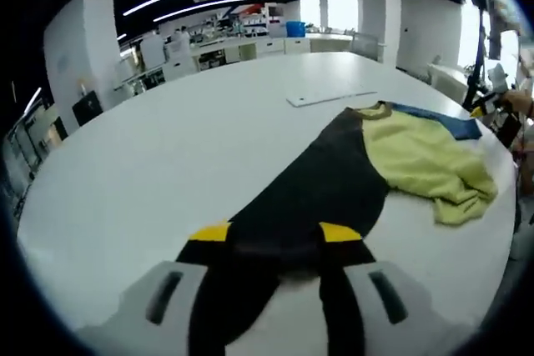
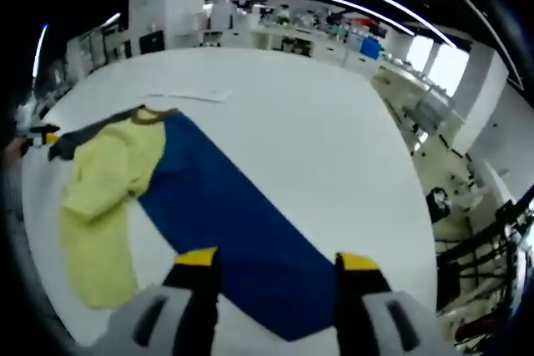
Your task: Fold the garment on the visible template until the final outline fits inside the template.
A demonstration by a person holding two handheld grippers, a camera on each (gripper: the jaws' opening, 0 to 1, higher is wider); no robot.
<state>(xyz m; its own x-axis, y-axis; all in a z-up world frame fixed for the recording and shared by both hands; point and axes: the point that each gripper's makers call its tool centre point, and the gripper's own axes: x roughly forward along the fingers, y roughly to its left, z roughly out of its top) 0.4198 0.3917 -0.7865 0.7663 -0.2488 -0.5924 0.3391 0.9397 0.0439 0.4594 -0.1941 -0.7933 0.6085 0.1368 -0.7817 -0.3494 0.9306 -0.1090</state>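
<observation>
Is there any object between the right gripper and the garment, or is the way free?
Nothing visible stands in the way. In the right gripper view, the right gripper hangs directly over the blue part of the garment, fingers apart, with only the bare white table around. The flat white sheet lies far beyond the collar.

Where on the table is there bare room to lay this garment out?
The widest bare stretch of the white table lies between the garment and the far edge, short of the flat white sheet. In the right gripper view, bare table runs beside the blue panel. It is crowded around the crumpled yellow part.
</observation>
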